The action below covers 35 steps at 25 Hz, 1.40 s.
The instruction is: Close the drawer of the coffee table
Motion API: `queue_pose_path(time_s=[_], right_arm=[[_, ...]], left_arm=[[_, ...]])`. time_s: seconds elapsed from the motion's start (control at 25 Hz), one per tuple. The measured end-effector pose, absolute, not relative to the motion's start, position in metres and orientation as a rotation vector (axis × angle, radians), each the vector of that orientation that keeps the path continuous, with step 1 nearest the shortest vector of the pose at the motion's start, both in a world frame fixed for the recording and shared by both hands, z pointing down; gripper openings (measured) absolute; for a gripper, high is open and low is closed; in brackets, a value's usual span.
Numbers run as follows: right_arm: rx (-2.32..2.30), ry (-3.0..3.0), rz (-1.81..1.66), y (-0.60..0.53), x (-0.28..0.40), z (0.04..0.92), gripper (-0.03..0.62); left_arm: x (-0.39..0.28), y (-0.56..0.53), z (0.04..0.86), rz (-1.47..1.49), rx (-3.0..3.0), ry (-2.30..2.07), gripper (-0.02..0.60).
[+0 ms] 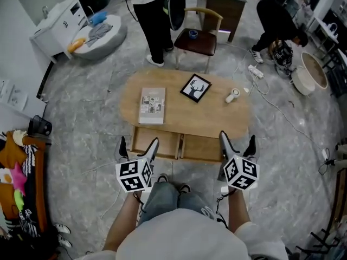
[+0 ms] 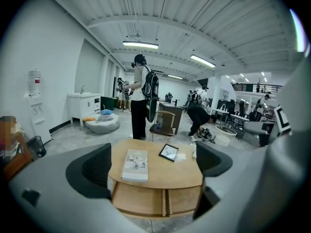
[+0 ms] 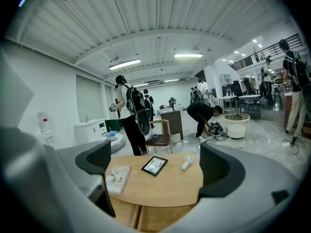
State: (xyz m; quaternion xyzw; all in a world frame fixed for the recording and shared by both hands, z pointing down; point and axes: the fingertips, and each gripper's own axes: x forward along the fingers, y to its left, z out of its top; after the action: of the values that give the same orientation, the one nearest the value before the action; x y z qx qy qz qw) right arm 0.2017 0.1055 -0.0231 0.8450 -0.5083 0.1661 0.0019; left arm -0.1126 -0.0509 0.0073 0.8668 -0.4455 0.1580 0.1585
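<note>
The oval wooden coffee table (image 1: 217,118) stands in front of me, and both drawers on its near side are pulled out. The left drawer (image 1: 156,143) and the right drawer (image 1: 201,148) look empty; both also show in the left gripper view, as the left drawer (image 2: 140,199) and the right drawer (image 2: 184,198). My left gripper (image 1: 139,145) hovers open just before the left drawer's front, touching nothing. My right gripper (image 1: 237,141) is open beside the right drawer's outer corner. Each gripper view looks across the tabletop through the open left gripper (image 2: 153,166) and the open right gripper (image 3: 158,166).
On the table lie a book (image 1: 152,105), a framed deer picture (image 1: 196,87) and a small white device (image 1: 232,95). A wooden chair (image 1: 198,37) stands behind the table, with a standing person (image 1: 154,15) next to it. Cables and a power strip (image 1: 256,71) lie on the floor at right.
</note>
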Motion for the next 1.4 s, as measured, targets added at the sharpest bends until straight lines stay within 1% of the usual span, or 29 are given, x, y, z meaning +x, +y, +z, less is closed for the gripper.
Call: queue_pose_path(time_s=[0.36, 0.64, 0.84, 0.96, 1.12, 1.4], right_arm=[[2.645, -1.541, 0.562, 0.099, 0.196, -0.008, 0.568], [2.669, -1.428, 0.636, 0.114, 0.204, 0.040, 0.568], [2.714, -1.305, 0.734, 0.137, 0.215, 0.106, 0.568], [2.737, -1.266, 0.785, 0.148, 0.214, 0.157, 0.568], [2.744, -1.245, 0.839, 0.158, 0.207, 0.230, 0.568], [2.748, -1.203, 0.915, 0.180, 0.190, 0.358, 0.577]], left_arm=[[-0.089, -0.070, 0.022, 0.505, 2.513, -1.188, 0.540], [-0.072, -0.072, 0.077, 0.646, 2.521, -1.079, 0.540], [-0.046, -0.062, 0.134, 0.754, 2.543, -0.958, 0.540], [-0.037, -0.052, 0.184, 0.839, 2.541, -0.883, 0.540], [-0.033, -0.035, 0.258, 0.958, 2.540, -0.811, 0.540], [-0.037, -0.016, 0.372, 1.083, 2.533, -0.740, 0.540]])
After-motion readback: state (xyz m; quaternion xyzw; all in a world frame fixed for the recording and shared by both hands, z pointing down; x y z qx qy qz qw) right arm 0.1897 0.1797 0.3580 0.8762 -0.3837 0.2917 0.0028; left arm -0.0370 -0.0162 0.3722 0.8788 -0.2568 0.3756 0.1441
